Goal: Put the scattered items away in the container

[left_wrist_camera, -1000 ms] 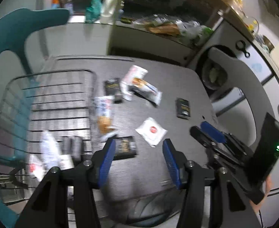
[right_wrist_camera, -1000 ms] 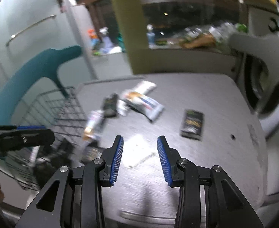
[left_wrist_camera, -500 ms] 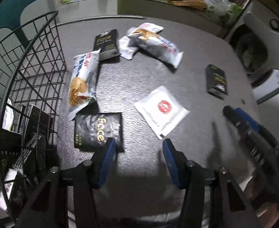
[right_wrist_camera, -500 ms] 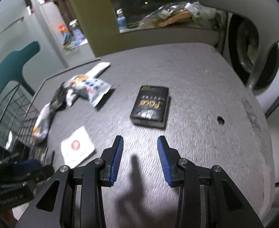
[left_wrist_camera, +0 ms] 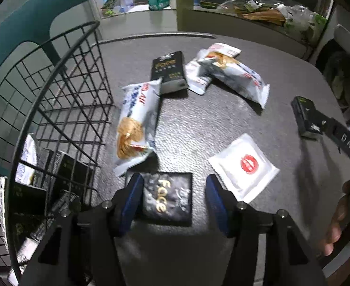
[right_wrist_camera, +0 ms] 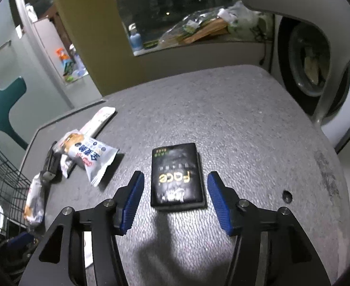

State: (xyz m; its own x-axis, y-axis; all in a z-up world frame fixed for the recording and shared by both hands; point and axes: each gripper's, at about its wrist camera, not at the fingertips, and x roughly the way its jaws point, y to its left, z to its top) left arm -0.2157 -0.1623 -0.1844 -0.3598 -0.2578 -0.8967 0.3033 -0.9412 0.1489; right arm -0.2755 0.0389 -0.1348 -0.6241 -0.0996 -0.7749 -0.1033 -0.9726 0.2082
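Observation:
On the grey table (left_wrist_camera: pixel 198 124) lie black "face" boxes, snack packets and a white sachet (left_wrist_camera: pixel 244 166). My left gripper (left_wrist_camera: pixel 175 190) points down over one black box (left_wrist_camera: pixel 167 197) beside the wire basket (left_wrist_camera: pixel 55 83). Its jaws are opening; the box lies between them, unpressed. My right gripper (right_wrist_camera: pixel 175 186) straddles another black box (right_wrist_camera: pixel 177 176), jaws opening, with gaps either side. That box (left_wrist_camera: pixel 303 116) shows in the left wrist view, partly behind a right finger (left_wrist_camera: pixel 330 128). Several boxes and packets lie in the basket.
Snack packets (left_wrist_camera: pixel 136 124) (left_wrist_camera: pixel 237 76) and a third black box (left_wrist_camera: pixel 170 71) lie mid-table. A teal chair (left_wrist_camera: pixel 32 16) stands behind the basket. A white chair (right_wrist_camera: pixel 294 0) and a washing machine (right_wrist_camera: pixel 306 66) stand to the right. A hand (left_wrist_camera: pixel 337 226) holds the right gripper.
Both grippers came down toward the table. The left now straddles the box by the basket. The right swung across to the lone box, and its jaws spread wider.

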